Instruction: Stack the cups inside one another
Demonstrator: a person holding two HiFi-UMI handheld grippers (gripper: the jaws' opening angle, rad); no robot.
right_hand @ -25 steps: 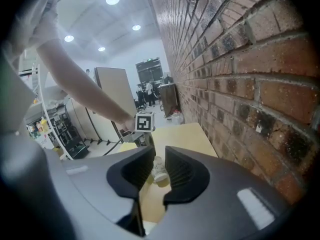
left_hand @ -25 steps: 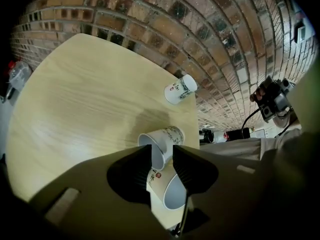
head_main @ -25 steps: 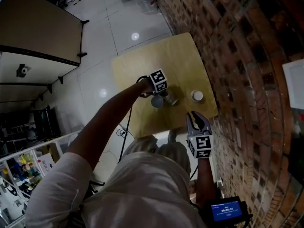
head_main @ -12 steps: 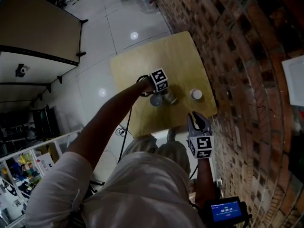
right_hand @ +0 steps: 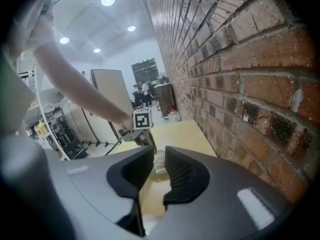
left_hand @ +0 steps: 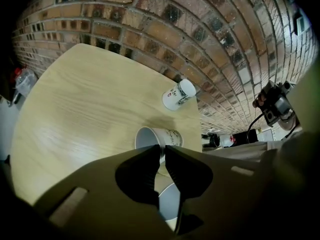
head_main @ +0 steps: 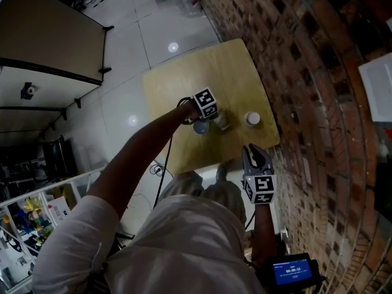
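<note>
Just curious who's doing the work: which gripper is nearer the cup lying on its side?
Left. The left gripper is at the tipped cup; its jaws have just been closing on the rim. The right gripper hangs back by the near edge of the table, empty.

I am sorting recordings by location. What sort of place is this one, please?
Likely a lab or workshop rather than a home. It has a bare brick wall, a glossy tiled floor and stocked shelves, with one small table.
</note>
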